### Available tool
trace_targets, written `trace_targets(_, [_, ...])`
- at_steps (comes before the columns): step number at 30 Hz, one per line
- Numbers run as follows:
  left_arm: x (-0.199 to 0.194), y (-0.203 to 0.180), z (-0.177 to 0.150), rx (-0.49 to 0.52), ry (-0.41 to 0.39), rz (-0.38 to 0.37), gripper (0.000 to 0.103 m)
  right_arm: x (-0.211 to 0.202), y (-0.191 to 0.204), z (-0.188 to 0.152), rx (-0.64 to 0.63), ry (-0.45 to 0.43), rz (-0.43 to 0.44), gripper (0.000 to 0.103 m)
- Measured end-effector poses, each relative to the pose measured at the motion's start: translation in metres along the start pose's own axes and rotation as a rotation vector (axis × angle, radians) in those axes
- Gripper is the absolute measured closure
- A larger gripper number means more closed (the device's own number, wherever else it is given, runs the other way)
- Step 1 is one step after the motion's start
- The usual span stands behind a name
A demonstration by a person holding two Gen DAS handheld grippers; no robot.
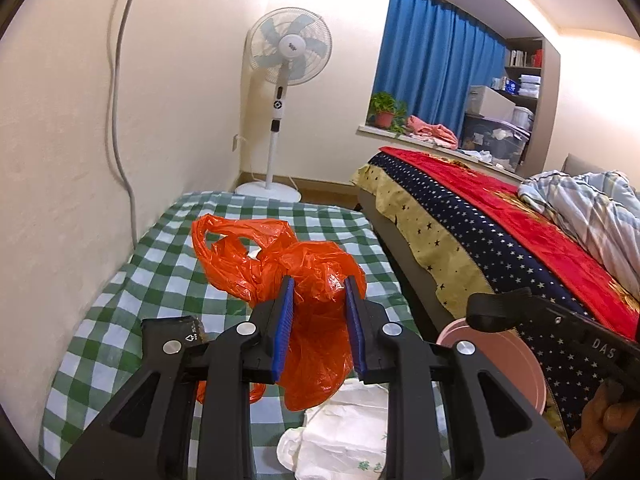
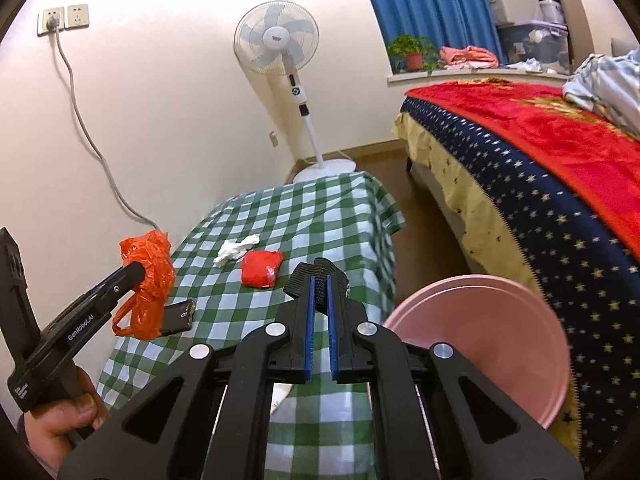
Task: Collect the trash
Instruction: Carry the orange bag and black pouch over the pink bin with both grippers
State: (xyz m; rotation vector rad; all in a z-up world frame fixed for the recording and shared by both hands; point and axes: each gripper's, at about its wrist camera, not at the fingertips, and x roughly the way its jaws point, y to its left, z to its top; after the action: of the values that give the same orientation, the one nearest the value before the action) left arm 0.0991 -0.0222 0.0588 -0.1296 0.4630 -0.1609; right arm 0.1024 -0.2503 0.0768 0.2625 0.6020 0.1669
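My left gripper (image 1: 319, 282) is shut on an orange plastic bag (image 1: 280, 264) and holds it above the green checked table (image 1: 120, 300). The right wrist view shows that gripper (image 2: 138, 274) with the bag (image 2: 148, 280) hanging from it. My right gripper (image 2: 321, 280) is shut on a black ribbed piece (image 2: 318, 272) above the table (image 2: 320, 220). A red crumpled packet (image 2: 261, 268) and a white crumpled tissue (image 2: 234, 250) lie on the table. A pink bin (image 2: 480, 340) stands to the right; it also shows in the left wrist view (image 1: 508, 360).
A black wrapper (image 2: 180, 316) lies on the table below the bag. A white plastic bag (image 1: 344, 432) lies at the near table edge. A bed (image 2: 540, 168) stands to the right and a standing fan (image 2: 280, 48) in the corner. A cable (image 2: 92, 140) runs down the wall.
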Motion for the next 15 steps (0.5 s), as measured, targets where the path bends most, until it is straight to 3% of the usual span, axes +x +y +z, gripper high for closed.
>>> trace_targets(15, [-0.007,-0.027,-0.011,0.046,0.033,-0.048,0.078,-0.047,-0.018,0.001,-0.012,-0.042,-0.068,0.097])
